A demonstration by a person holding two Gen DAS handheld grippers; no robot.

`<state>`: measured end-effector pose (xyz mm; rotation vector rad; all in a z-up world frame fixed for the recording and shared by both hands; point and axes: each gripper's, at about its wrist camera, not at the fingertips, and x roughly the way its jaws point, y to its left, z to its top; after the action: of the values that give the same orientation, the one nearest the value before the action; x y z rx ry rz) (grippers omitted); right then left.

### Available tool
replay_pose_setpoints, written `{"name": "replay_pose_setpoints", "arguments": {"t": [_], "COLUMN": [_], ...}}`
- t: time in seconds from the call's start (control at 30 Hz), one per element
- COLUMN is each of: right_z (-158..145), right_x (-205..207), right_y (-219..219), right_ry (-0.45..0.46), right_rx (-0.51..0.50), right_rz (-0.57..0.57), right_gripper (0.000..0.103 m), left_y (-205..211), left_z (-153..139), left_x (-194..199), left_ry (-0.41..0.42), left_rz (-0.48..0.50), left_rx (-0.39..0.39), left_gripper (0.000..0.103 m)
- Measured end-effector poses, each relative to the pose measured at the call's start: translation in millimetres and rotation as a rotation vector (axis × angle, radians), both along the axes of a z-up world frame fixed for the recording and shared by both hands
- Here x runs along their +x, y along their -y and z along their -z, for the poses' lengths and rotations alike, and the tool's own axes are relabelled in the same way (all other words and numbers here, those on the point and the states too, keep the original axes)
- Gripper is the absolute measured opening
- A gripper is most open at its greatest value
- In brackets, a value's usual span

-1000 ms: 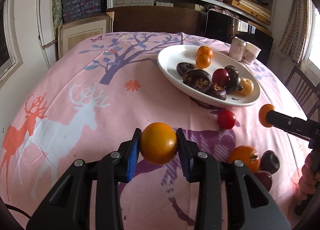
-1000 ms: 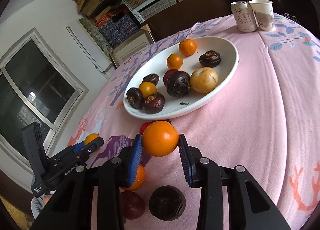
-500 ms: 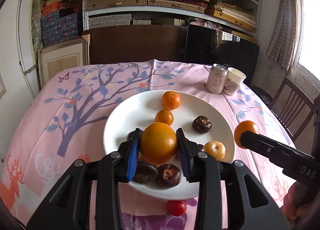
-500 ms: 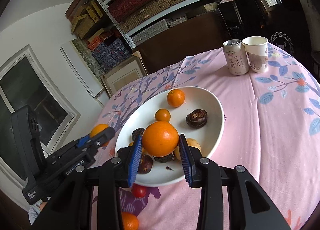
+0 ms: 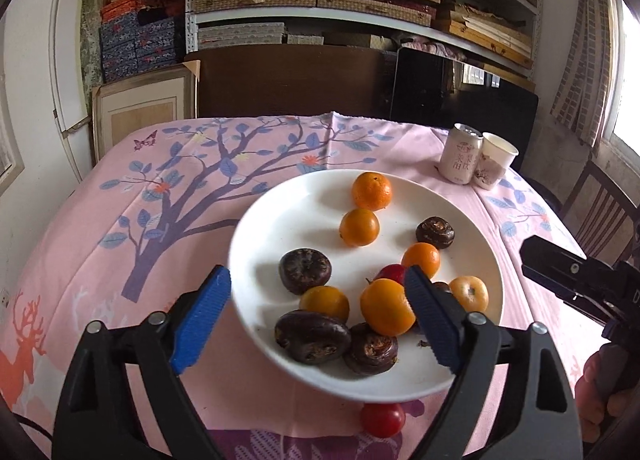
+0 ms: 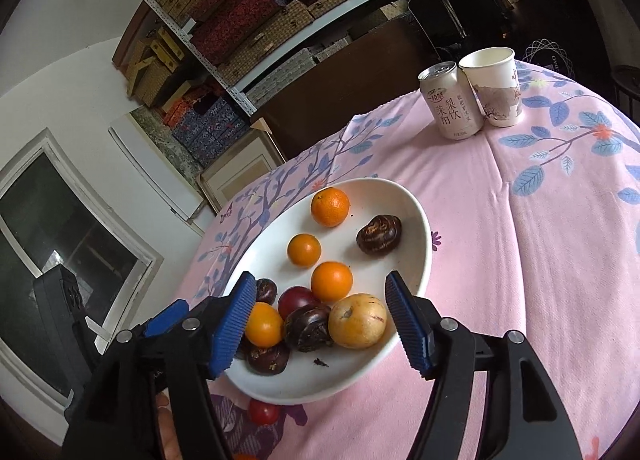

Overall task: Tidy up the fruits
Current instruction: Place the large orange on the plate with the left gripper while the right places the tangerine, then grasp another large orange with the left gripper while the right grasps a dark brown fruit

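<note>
Nearest, both grippers hang over the near rim of the plate. The left gripper has its jaws wide apart and holds nothing; the right gripper is likewise spread and empty. On the cloth just this side of the plate lies a red tomato, below and slightly right of the left gripper, below and left of the right one. I judge it the next thing to fetch, and either gripper must draw back toward the person and drop; the left looks nearer. It is round, so no axis matters. On the plate sit oranges and dark fruit. Beyond the plate stand a can and cup.
</note>
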<state>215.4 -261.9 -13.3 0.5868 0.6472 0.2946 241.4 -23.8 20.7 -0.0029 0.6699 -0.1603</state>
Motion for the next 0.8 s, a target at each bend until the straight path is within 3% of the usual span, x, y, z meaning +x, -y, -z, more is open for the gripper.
{"name": "replay_pose_setpoints", "arguments": {"t": [0.23, 0.37, 0.6, 0.8], "right_z": [9.7, 14.4, 26.6, 28.2], "right_x": [-42.9, -67.1, -85.8, -85.6], "right_y": [8.5, 16.1, 15.8, 11.8], "right_ry": [-0.006, -0.012, -0.051, -0.064], "right_rx": [0.021, 0.059, 0.096, 0.079], "right_rz": [0.025, 0.036, 0.006, -0.002], "right_gripper": [0.072, 0.076, 0.078, 0.078], "left_y": [-37.4, -45.1, -20.1, 6.3], "left_z": [21.3, 26.2, 32.6, 38.2], "left_x": [-36.5, -65.2, -119.7, -131.2], "left_ry": [-0.065, -0.074, -0.043, -0.03], "left_rz": [-0.076, -0.072, 0.036, 0.104], "left_rx": [-0.025, -0.059, 0.017, 0.117], "left_gripper": [0.089, 0.089, 0.096, 0.097]}}
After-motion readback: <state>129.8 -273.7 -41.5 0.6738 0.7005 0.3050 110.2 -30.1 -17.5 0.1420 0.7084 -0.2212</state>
